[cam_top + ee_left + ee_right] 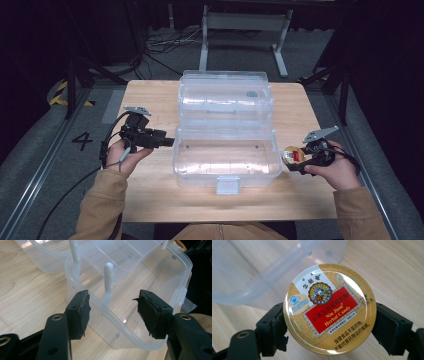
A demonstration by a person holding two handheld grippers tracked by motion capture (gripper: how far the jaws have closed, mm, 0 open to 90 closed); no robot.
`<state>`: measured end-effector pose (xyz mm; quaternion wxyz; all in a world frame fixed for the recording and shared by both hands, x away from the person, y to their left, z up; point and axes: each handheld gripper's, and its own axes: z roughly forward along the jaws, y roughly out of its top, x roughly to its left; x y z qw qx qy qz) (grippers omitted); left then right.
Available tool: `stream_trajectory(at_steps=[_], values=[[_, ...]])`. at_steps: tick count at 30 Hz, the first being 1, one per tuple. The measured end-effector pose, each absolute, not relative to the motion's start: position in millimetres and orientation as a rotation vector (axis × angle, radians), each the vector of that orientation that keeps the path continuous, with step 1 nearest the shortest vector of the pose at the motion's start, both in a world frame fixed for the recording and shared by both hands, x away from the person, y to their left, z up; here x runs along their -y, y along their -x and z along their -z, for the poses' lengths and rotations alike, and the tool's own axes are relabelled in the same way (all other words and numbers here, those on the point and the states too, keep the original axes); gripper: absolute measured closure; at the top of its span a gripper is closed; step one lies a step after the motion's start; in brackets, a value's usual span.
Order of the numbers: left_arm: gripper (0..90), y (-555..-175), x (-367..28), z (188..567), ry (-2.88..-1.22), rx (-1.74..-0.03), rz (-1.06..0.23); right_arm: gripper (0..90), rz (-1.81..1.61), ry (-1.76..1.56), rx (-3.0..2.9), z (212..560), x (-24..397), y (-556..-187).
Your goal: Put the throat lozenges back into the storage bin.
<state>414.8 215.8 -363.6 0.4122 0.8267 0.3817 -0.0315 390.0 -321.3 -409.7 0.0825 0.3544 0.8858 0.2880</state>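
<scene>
Clear plastic box point(227, 150) lies open; right gripper point(329, 315) clamps candy tin point(329, 308).

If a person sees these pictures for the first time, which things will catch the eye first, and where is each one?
First comes the big clear plastic box, standing open in the middle of the wooden table, its lid tipped back. Next is the round gold and red candy tin, gripped between the fingers of the right gripper just beside the box's right end. At the box's left end the left gripper waits with its fingers spread wide and nothing in them.
</scene>
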Motion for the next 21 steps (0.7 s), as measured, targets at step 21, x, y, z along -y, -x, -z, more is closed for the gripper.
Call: stream_trajectory(at_steps=[21], values=[[43.3,-409,-222,365,-2.079,-0.986,0.067,20.5,-1.017,-0.959,-2.593,366,311,-384]])
